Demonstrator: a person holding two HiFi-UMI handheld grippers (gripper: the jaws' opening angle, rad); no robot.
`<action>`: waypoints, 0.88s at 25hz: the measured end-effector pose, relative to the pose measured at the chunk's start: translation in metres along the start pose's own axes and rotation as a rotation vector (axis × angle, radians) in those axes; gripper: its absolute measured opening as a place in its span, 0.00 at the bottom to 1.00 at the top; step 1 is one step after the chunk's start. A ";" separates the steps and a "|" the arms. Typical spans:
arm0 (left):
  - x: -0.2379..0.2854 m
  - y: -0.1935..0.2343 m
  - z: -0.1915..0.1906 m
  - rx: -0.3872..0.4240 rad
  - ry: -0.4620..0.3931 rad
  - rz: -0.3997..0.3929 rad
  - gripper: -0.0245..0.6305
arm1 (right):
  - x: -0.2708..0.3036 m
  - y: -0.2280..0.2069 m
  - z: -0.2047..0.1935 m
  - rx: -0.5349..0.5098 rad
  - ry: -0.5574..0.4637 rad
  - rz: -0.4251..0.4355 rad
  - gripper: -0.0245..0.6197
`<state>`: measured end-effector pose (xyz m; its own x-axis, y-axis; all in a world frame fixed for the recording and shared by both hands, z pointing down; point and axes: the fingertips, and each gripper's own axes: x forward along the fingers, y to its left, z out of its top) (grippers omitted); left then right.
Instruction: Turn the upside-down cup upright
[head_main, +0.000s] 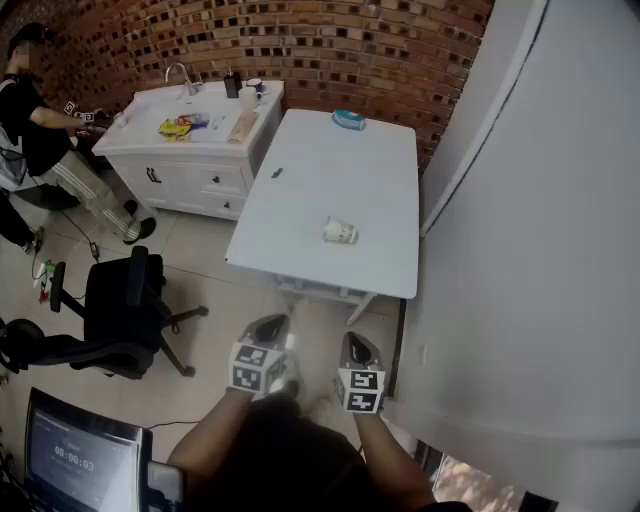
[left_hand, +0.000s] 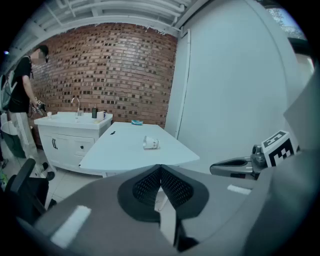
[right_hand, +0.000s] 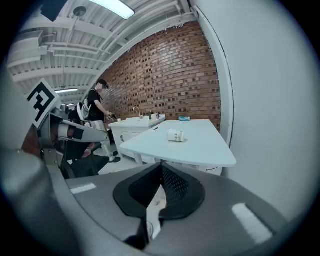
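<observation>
- We stand back from the bench (head_main: 330, 170), with both grippers held low in front of us, well short of its near edge.
- The left gripper (left_hand: 160, 169) has its jaws pressed together with nothing between them.
- The right gripper (right_hand: 161, 169) is the same, closed tight and empty.
- The cup (head_main: 340, 231) sits on the bench toward its near right part, well apart from both grippers. It looks to be lying on its side rather than standing on its rim. We cannot tell from here which way its mouth faces.
- First worry: closed jaws. If we reach in like this, a gripper can only nudge the cup, not take it, so the jaws need to open on the way in.
- Second worry: rolling. On its side, a light paper cup will likely roll at the slightest touch. A push from the wrong side could send it toward the bench edge and onto the floor.
- Third worry: crushing. Thin paper walls will likely buckle if we squeeze hard across the middle, and a dented cup may not stand straight.
- Fourth worry: the wall (head_main: 540, 250) runs just beside the bench on the right, so a wide swing of the right gripper could clip it.
- Last one: if we let go before the base is flat on the bench, the cup probably tips over again.
</observation>
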<state>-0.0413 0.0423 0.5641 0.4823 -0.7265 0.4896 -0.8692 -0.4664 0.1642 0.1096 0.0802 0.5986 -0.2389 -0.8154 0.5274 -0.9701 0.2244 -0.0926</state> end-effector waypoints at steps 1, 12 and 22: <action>0.008 0.006 -0.002 -0.011 0.002 -0.001 0.04 | 0.007 -0.001 0.002 -0.005 0.006 -0.002 0.06; 0.089 0.069 0.042 -0.017 0.011 -0.063 0.04 | 0.101 -0.006 0.057 0.004 0.027 -0.054 0.06; 0.135 0.094 0.061 -0.014 0.025 -0.140 0.04 | 0.143 -0.013 0.069 -0.022 0.085 -0.107 0.06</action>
<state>-0.0512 -0.1306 0.5936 0.5965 -0.6419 0.4817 -0.7950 -0.5551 0.2446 0.0855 -0.0761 0.6166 -0.1290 -0.7872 0.6030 -0.9884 0.1515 -0.0136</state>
